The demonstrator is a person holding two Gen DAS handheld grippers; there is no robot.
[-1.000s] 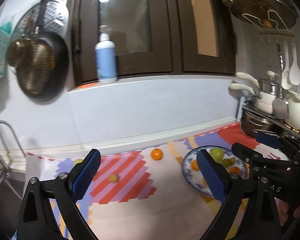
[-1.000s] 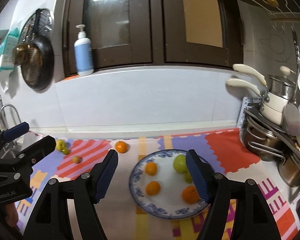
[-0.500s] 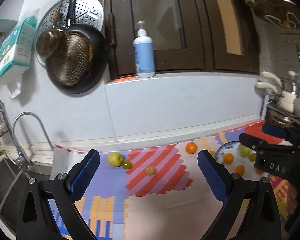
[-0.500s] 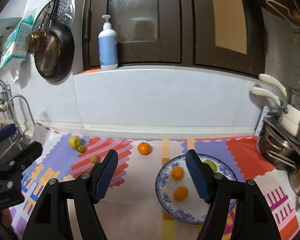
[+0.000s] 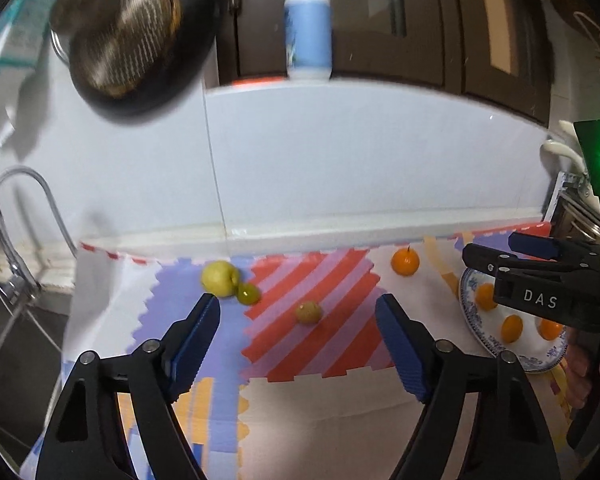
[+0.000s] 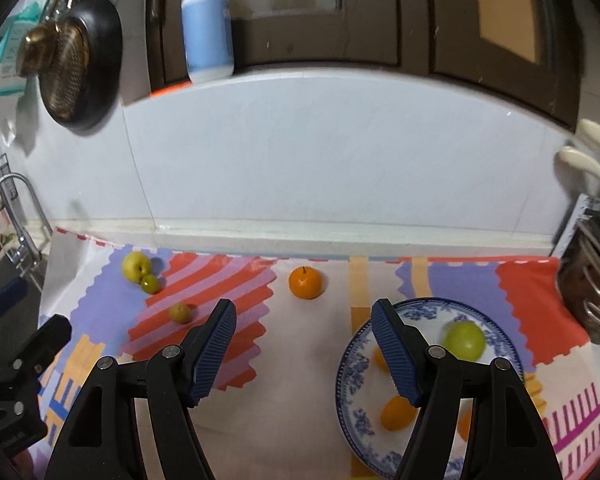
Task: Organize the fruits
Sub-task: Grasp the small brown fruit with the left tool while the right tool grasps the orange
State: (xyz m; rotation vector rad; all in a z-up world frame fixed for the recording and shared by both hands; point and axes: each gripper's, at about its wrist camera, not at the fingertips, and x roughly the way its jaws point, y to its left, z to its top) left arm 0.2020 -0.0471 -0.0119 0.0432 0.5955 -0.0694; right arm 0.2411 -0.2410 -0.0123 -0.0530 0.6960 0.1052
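- Nearest the lens in the left wrist view, the left tongs (image 5: 298, 312) stood apart with nothing between the pads; the jaws had just been closing somewhat, though they gripped no fruit.
- In the right wrist view, the right tongs (image 6: 304, 320) were likewise parted and empty, low in the frame over the patterned mat (image 6: 236, 344).
- The step in hand looked like an approach to the loose fruit, with no pickup begun.
- Just past the left tongs, at centre frame, lay a small yellow-green fruit (image 5: 308, 312) on the red stripes; it seemed the likeliest target. The next move would call for lowering the left tongs around it and closing gently, since it is small, round and apt to roll.
- At the right edge of the left view sat the plate (image 5: 470, 320), blue-rimmed, with several orange fruits; the right view also showed a green one (image 6: 464, 340) on it.
- Farther back, left of centre, a yellow apple (image 5: 219, 278) touched a small green fruit (image 5: 248, 293).
- An orange (image 5: 405, 261) with a short stem lay alone near the counter's back edge, right of centre, off the plate.
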